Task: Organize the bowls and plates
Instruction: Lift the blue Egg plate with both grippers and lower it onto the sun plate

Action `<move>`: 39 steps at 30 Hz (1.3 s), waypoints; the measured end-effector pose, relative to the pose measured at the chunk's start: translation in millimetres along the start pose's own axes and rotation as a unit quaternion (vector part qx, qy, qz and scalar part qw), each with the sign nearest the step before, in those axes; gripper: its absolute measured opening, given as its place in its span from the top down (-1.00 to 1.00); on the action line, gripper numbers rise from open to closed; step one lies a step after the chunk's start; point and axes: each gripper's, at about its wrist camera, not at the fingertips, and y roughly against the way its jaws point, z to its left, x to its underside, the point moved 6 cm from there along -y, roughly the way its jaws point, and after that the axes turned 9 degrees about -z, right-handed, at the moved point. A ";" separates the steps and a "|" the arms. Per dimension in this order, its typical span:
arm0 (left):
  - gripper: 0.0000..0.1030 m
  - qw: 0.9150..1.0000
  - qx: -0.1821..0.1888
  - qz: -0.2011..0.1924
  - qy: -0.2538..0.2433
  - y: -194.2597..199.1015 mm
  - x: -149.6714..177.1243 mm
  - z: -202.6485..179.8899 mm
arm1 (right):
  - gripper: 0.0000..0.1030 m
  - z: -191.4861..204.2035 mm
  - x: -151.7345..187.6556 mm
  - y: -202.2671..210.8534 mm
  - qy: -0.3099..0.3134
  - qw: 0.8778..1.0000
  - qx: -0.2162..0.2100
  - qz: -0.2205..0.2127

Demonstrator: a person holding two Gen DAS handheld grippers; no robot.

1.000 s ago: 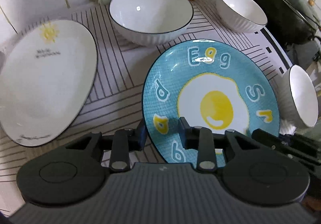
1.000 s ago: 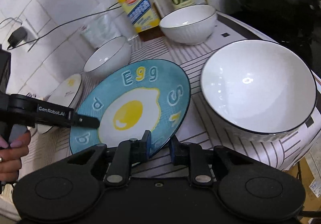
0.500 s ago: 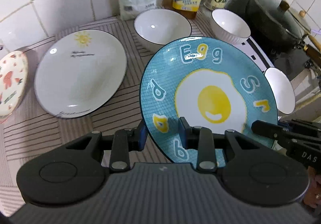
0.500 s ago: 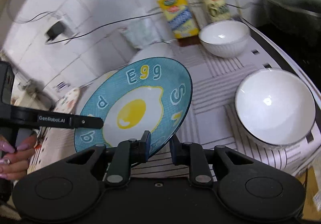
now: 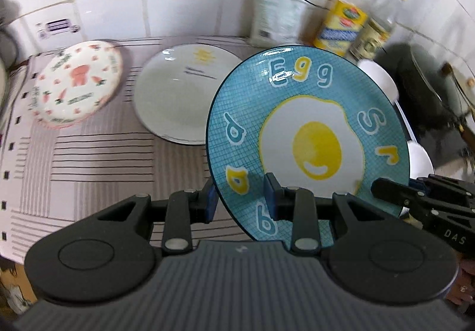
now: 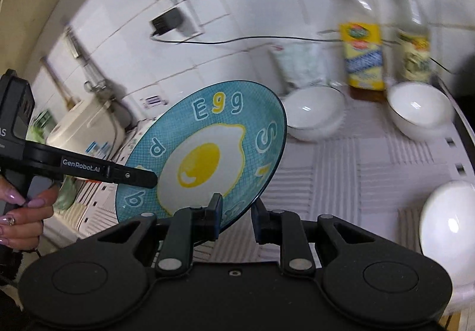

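Observation:
A blue plate with a fried-egg picture is held in the air, tilted, above the striped mat. My left gripper is shut on its near left rim. My right gripper is shut on its near right rim, where the blue plate also shows. A white plate with a sun mark and a strawberry-patterned plate lie on the mat to the left. Three white bowls stand on the right: one far middle, one far right, one near right.
Two bottles and a white bag stand against the tiled wall. A dark pot sits at the far right. A wall plug and cable hang above. An appliance stands at the left.
Both grippers have lifted the blue plate higher off the mat and carried it to the left. The strawberry plate has come into the left wrist view.

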 end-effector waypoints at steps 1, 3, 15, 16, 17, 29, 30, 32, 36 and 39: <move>0.41 1.000 -0.005 -0.003 0.007 1.8 -1.6 5.8 | 0.51 2.9 -4.1 -5.4 0.001 1.000 -0.008 0.002; 0.41 1.000 -0.015 -0.007 0.016 5.8 -6.1 17.2 | 0.51 9.1 -12.1 -16.7 0.003 1.000 -0.021 0.009; 0.41 0.996 -0.039 0.030 0.068 -25.5 -35.2 99.6 | 0.52 28.1 -33.5 -103.1 -0.002 0.997 -0.058 0.048; 0.41 0.996 -0.039 0.038 0.075 -32.4 -36.6 106.2 | 0.52 27.1 -33.5 -110.4 -0.010 0.997 -0.057 0.051; 0.41 0.995 -0.038 0.044 0.078 -39.0 -37.9 110.6 | 0.52 26.0 -33.2 -118.0 -0.014 0.997 -0.053 0.055; 0.40 0.991 -0.037 0.103 0.078 -112.1 -45.0 134.1 | 0.52 -0.1 -19.7 -179.9 -0.046 0.994 -0.012 0.095; 0.40 0.991 -0.036 0.106 0.074 -114.8 -46.5 133.5 | 0.52 -2.3 -19.2 -181.3 -0.052 0.994 -0.009 0.096; 0.40 0.991 -0.035 0.112 0.065 -121.2 -48.4 133.0 | 0.52 -6.5 -17.7 -185.1 -0.059 0.993 -0.006 0.100; 0.40 0.990 -0.029 0.128 0.054 -131.1 -50.8 130.8 | 0.52 -11.4 -15.3 -189.8 -0.067 0.992 0.007 0.109; 0.40 0.989 -0.026 0.139 0.052 -137.7 -51.9 130.9 | 0.52 -13.1 -13.6 -191.8 -0.071 0.991 0.016 0.115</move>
